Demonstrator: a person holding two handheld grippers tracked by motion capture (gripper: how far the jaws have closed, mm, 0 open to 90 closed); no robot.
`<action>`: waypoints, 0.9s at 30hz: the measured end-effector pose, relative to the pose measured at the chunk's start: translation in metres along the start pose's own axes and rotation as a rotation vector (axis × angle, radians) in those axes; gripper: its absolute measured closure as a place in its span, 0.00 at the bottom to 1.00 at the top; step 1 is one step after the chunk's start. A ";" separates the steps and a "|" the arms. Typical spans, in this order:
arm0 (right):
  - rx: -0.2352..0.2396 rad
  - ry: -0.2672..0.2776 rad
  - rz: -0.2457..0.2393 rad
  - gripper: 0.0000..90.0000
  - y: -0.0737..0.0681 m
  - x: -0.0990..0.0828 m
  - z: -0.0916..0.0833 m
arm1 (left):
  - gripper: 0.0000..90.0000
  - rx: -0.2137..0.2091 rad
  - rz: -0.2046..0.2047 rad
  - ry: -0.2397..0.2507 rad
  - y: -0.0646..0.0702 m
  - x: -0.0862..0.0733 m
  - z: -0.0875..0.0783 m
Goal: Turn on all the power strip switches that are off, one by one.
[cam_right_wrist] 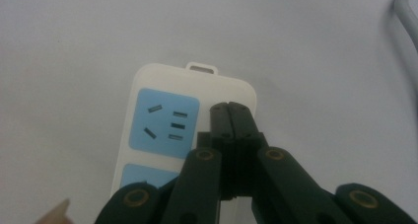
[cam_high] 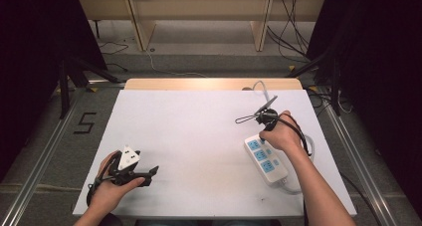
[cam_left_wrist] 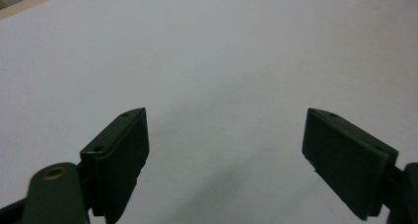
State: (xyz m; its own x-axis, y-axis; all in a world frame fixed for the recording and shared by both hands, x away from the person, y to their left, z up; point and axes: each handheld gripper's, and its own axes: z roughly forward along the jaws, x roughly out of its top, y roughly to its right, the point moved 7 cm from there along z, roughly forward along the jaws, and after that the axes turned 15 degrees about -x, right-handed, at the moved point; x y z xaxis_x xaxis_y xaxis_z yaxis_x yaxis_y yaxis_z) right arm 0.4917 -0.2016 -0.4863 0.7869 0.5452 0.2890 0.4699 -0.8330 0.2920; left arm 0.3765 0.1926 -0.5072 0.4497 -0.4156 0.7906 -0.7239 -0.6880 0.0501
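White covers the whole table (cam_high: 199,151), smooth and bare on the left side. Down there the left gripper (cam_high: 149,173) rests in a hand, low over the cover, its two black jaws spread wide apart with nothing between them — the left gripper view shows just plain cover past its pads (cam_left_wrist: 121,155).

Going right, the middle of the table has nothing on it. Then comes the power strip (cam_high: 266,159), near the right edge and close to the person. It is a long white block with blue socket faces, lying flat, and its pale cord (cam_high: 308,146) curls away behind the hand.

The right gripper (cam_right_wrist: 231,110) points down at the far end of the strip, jaws pressed tight together, pinching nothing. Its tips sit right over the white edge beside the first blue socket (cam_right_wrist: 165,123) — I cannot tell if they touch.

I think the strip is hard, stiff and a bit slippery, and not very heavy. It will not bend or squash. The long sides look best to grab, with jaws opened wide. The cord may drag a little.
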 end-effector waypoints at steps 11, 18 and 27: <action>0.008 -0.008 0.000 1.00 -0.002 -0.002 0.004 | 0.20 -0.002 -0.002 0.003 0.001 0.000 0.000; 0.004 -0.015 -0.007 1.00 -0.002 -0.001 0.004 | 0.20 -0.003 -0.001 0.002 0.001 0.000 0.000; 0.001 -0.021 -0.013 1.00 -0.002 -0.002 0.004 | 0.20 -0.003 0.000 0.003 0.001 0.001 0.000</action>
State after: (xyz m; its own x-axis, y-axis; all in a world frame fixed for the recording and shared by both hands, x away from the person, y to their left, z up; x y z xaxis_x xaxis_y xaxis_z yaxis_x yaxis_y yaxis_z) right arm 0.4906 -0.2011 -0.4916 0.7890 0.5537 0.2664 0.4805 -0.8262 0.2942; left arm 0.3761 0.1917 -0.5068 0.4481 -0.4137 0.7925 -0.7256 -0.6862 0.0520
